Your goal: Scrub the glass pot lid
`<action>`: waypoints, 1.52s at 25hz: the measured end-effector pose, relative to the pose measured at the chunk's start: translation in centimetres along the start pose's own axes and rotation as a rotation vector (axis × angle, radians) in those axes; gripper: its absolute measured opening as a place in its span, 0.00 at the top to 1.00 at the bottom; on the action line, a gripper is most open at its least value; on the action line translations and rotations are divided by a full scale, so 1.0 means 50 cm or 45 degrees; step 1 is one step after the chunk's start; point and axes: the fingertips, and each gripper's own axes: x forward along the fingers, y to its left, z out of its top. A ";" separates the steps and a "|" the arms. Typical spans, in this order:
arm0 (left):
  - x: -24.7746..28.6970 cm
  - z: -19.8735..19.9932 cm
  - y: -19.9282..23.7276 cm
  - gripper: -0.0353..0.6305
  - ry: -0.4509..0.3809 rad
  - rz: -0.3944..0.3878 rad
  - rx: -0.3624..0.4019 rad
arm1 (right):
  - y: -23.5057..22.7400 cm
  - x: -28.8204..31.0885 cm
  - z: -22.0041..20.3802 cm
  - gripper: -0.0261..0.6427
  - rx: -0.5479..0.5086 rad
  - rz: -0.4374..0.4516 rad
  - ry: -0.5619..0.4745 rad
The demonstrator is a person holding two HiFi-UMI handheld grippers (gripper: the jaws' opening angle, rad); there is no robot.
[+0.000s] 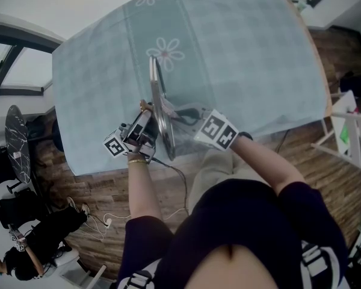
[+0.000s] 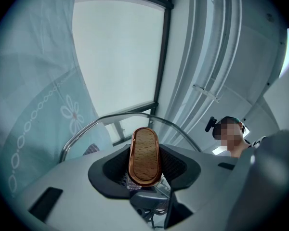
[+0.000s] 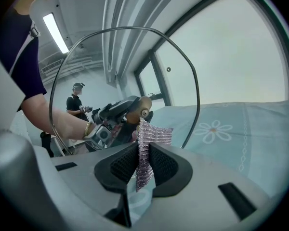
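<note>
Glass pot lid [image 1: 159, 107]: held up on edge over the near part of the surface [image 1: 240, 53]. In the head view it is seen almost edge-on, as a thin metal-rimmed sliver running from the far side toward the person. The disc's faces point left and right. Its low end hangs at the near edge of the surface; I cannot tell whether the rim touches anything there.

Knob [image 2: 144, 155]: oblong, wood-grained with a copper-coloured rim, on the lid's left-facing side. In the left gripper view its long axis stands upright, end face toward the camera.

Left claw [image 2: 144, 170]: jaws partly closed, pads clamped on either side of the knob. This grip carries the lid. The lid's rim [image 2: 111, 117] arcs just behind the knob.

Right claw [image 3: 144, 170]: jaws close together, pinching a strip of silvery mesh cloth [image 3: 147, 148]. The strip stands up out of the pads and its free end folds over to the right. It sits at the glass, level with the screw at the centre of the lid [image 3: 195, 90]. Actual contact with the glass is not certain.

Through the glass, the right gripper view shows the left claw [image 3: 111, 121] on the far side.

Surface carries a pale blue-green tablecloth [image 1: 277, 89] with white flower outlines.

Markings: each marker cube [image 1: 216, 131] carries black-and-white square patterns.

Background: a second person [image 3: 77, 105] stands well off behind the lid.
</note>
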 end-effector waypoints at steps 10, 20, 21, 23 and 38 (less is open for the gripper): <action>0.011 0.000 -0.009 0.70 -0.034 0.034 -0.017 | 0.049 -0.005 -0.020 0.86 0.042 0.077 0.043; 0.013 0.001 -0.012 0.70 -0.057 0.053 -0.007 | 0.087 -0.022 -0.019 0.86 0.057 0.147 0.060; 0.014 0.001 -0.012 0.70 -0.059 0.057 -0.006 | 0.091 -0.024 -0.018 0.86 0.061 0.157 0.061; 0.014 0.001 -0.012 0.70 -0.063 0.065 -0.005 | 0.099 -0.029 -0.017 0.86 0.066 0.177 0.065; 0.020 0.003 -0.016 0.70 -0.096 0.135 0.017 | 0.143 -0.085 -0.013 0.86 0.082 0.293 0.094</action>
